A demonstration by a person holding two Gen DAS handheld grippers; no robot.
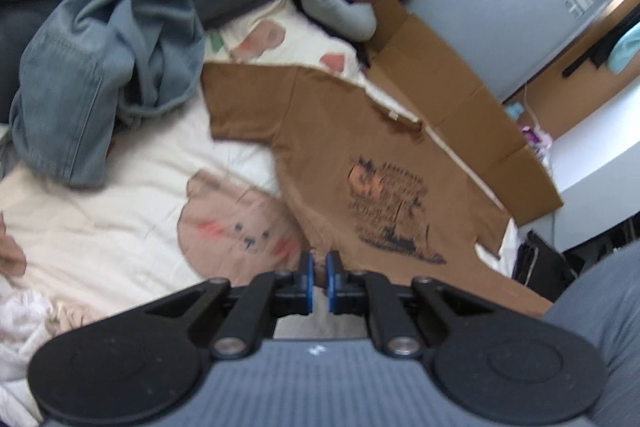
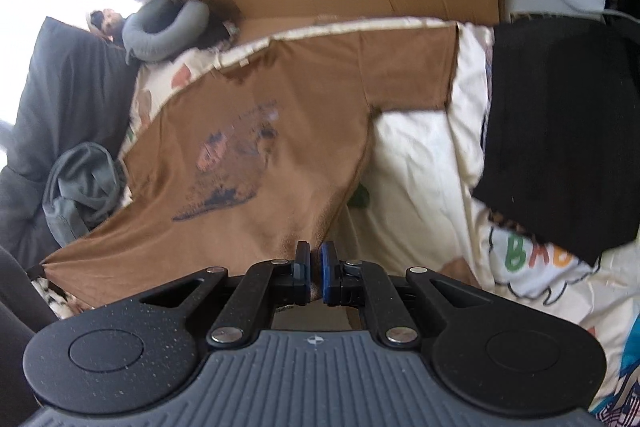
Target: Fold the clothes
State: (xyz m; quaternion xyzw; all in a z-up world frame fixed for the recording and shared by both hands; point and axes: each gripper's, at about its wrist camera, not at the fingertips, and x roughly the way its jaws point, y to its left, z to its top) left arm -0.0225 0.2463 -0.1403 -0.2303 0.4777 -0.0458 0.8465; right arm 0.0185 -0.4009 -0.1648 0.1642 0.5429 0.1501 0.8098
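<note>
So the brown T-shirt [image 1: 372, 163] was spread print-side up on the bed, over a cream bear-print blanket [image 1: 120, 227], with its collar end lying against a flattened cardboard box [image 1: 460, 107]. Both grippers had it by the hem end: the left gripper [image 1: 319, 267] had its jaws pressed nearly together on the fabric at one bottom corner, and the right gripper [image 2: 315, 259] was pinching the other corner the same way (both views were pretty blurry). A crumpled pair of jeans [image 1: 100, 75] sat just beside one sleeve, a grey neck pillow [image 1: 336, 3] near the collar, and a folded black garment [image 2: 560, 131] lay apart from the other sleeve.
</note>
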